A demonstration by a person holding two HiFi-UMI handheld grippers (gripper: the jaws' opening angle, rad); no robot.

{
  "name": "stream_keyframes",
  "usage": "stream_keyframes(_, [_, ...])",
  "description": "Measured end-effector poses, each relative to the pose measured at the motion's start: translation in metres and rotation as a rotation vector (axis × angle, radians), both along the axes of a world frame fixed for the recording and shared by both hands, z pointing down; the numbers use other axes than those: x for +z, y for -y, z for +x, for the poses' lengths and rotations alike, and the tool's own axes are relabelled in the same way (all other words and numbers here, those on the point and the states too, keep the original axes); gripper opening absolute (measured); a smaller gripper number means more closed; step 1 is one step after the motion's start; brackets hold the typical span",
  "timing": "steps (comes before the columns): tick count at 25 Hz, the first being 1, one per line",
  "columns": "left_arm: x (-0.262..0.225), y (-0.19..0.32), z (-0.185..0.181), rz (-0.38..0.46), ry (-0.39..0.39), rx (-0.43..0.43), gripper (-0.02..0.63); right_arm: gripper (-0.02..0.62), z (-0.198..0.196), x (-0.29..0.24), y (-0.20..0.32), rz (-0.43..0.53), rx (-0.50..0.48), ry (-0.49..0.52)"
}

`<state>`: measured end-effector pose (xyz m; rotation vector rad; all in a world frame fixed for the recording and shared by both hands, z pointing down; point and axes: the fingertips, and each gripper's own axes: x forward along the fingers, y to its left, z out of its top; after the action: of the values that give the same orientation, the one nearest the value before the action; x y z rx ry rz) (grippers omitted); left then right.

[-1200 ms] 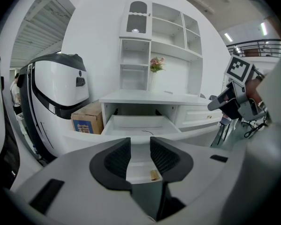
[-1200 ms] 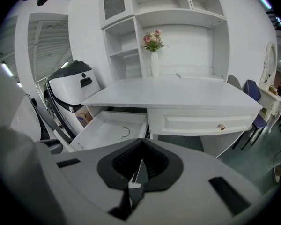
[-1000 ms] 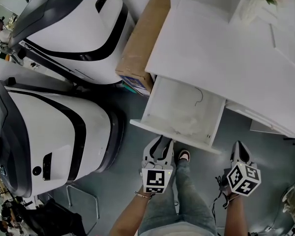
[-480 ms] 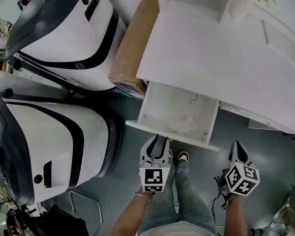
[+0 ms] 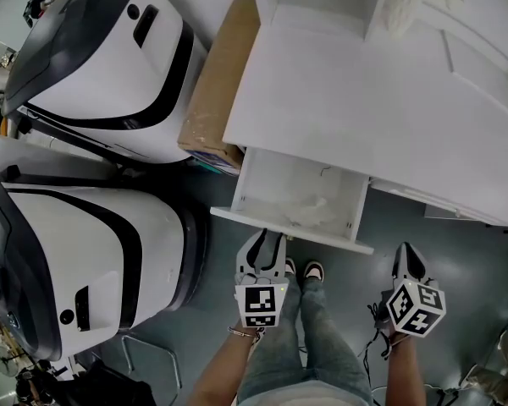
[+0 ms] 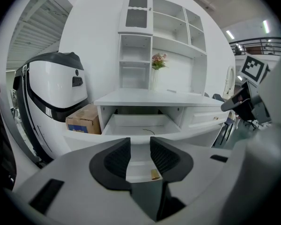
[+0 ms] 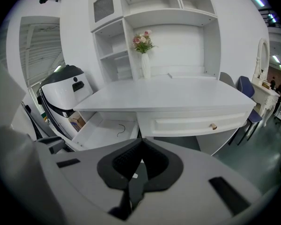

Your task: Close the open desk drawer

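Two large white machines [image 5: 85, 66] with black bands fill the left of the head view, both cut off by the frame edges; beside them stands the white desk [image 5: 364, 100], its far shelves cropped at the top; a cardboard box [image 5: 220, 74] lies between the upper machine and the desk, its near end partly under the desk corner and its blue label print too small to read; the open drawer [image 5: 296, 201] sits at the desk's left end, pulled out toward the person, white and shallow, its rear hidden under the desktop, a thin dark bent wire [image 7: 121, 130] lying inside; the left gripper [image 5: 267, 237] is at the drawer's front panel, jaws apart with that white front showing in the gap, contact unclear; the right gripper [image 5: 406, 256] hangs off to the side, well apart from the drawer, jaws pressed together on nothing.
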<state>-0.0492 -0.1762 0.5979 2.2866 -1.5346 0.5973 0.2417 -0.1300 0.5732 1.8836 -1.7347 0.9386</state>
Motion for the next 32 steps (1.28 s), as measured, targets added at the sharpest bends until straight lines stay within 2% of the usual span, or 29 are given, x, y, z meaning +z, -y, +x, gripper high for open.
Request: stream_keyframes(32, [0.002,0.056,0.016,-0.001,0.016,0.01,0.143,0.008,0.028,-0.003,0.013,-0.011,0.054,-0.005])
